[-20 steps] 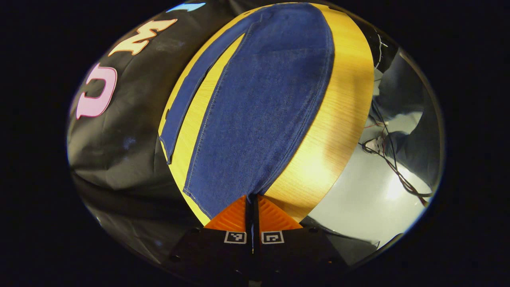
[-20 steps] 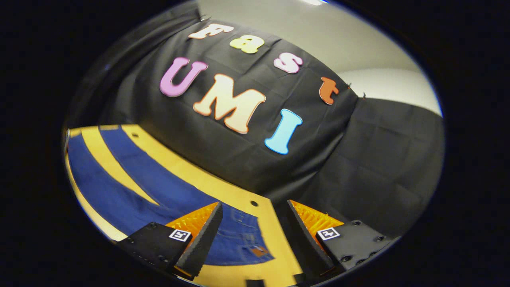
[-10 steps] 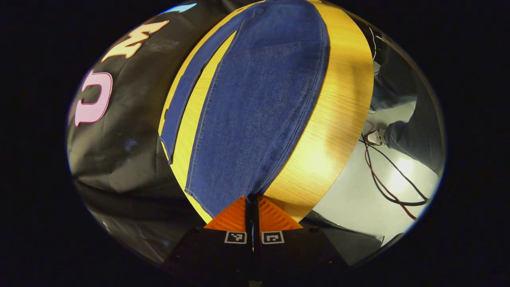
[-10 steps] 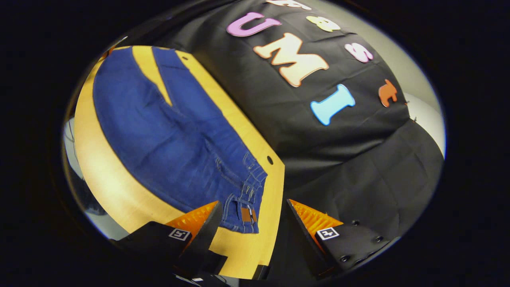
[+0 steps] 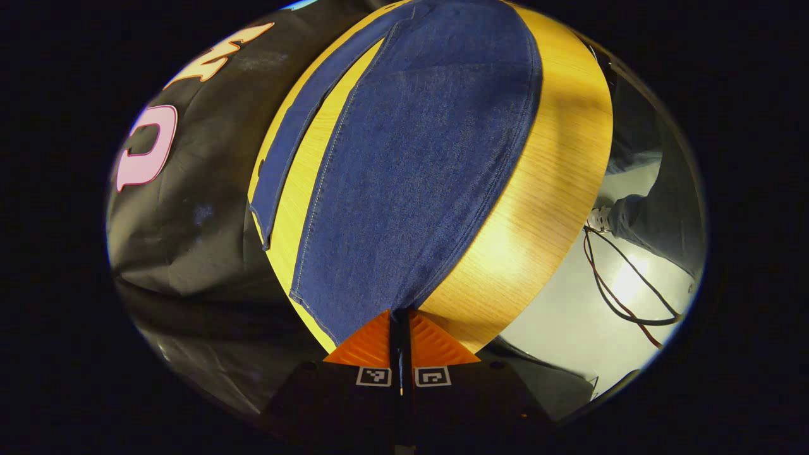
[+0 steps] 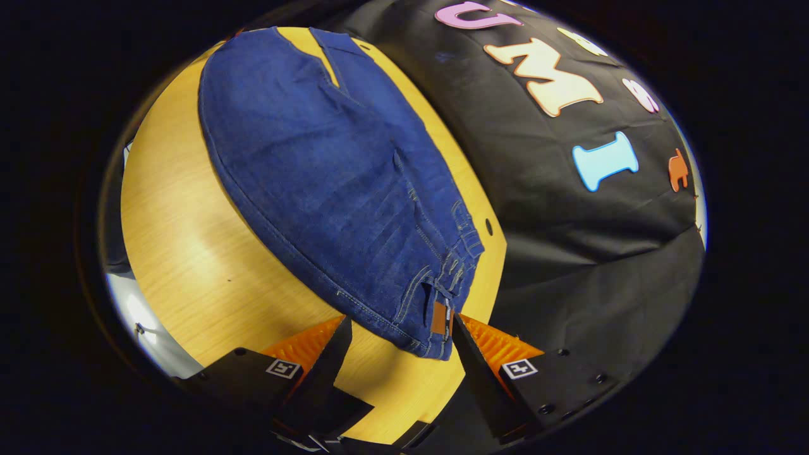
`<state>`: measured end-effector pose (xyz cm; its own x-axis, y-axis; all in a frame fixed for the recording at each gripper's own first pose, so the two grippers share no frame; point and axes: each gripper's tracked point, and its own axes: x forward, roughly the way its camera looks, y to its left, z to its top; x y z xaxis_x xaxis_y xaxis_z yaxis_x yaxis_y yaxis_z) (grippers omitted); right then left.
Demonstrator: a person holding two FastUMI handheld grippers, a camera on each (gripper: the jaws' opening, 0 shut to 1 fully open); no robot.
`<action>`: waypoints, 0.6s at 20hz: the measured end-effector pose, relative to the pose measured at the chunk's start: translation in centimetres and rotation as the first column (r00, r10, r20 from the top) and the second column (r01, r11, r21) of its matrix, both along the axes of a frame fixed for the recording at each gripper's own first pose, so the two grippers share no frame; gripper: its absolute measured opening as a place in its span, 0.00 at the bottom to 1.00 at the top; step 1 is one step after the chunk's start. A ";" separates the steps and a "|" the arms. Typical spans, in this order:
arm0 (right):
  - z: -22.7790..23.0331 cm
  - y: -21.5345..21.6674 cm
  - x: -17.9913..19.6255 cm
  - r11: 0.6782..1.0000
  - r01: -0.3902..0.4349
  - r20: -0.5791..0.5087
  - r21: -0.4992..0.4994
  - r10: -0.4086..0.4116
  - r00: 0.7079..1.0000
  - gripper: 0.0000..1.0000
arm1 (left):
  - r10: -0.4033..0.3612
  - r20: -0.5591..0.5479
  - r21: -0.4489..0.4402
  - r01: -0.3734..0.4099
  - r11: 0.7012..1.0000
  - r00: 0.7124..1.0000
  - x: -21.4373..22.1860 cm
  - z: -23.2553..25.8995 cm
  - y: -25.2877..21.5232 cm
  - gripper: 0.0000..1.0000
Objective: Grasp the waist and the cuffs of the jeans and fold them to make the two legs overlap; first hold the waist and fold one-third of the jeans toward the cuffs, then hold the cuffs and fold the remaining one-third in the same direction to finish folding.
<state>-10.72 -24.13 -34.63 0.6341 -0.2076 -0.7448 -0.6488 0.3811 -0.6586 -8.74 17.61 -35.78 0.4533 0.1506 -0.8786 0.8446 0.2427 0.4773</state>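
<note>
Blue jeans (image 5: 411,164) lie flat on the wooden table (image 5: 537,208), legs spread in a narrow V. In the left gripper view my left gripper (image 5: 399,319) is shut on the near leg's cuff corner at the table's end. The other leg (image 5: 297,136) runs along the far edge by the booth wall. In the right gripper view the waist (image 6: 442,297) with its brown patch (image 6: 439,318) lies close before my right gripper (image 6: 398,335). That gripper is open, its fingers either side of the waist corner, and I cannot tell whether they touch it.
The booth's black cloth wall (image 6: 569,253) hangs right behind the table's far edge. A small hole (image 6: 488,225) marks the tabletop near the waist. In the left gripper view a person's legs (image 5: 657,215) and loose cables (image 5: 613,284) are on the pale floor beside the table.
My right gripper has swung down and in toward the jeans' waist, which now sits between its open fingers. The left gripper stays shut on the cuff, shifting only slightly.
</note>
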 end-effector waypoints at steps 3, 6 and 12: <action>-1.4 0.5 0.1 0.997 -0.069 -0.044 -0.039 0.067 0.997 0.97 | 0.015 -0.005 0.004 -0.015 1.000 1.000 0.0 0.0 0.2 0.00; -2.9 1.0 0.2 0.990 -0.132 -0.060 -0.053 0.129 0.990 0.68 | 0.019 0.000 0.006 -0.019 1.000 1.000 0.1 -0.1 0.2 0.00; -4.1 1.3 1.0 0.997 -0.069 -0.028 -0.039 0.068 0.997 0.07 | 0.109 0.011 -0.043 -0.109 0.993 0.994 0.4 0.0 0.3 0.00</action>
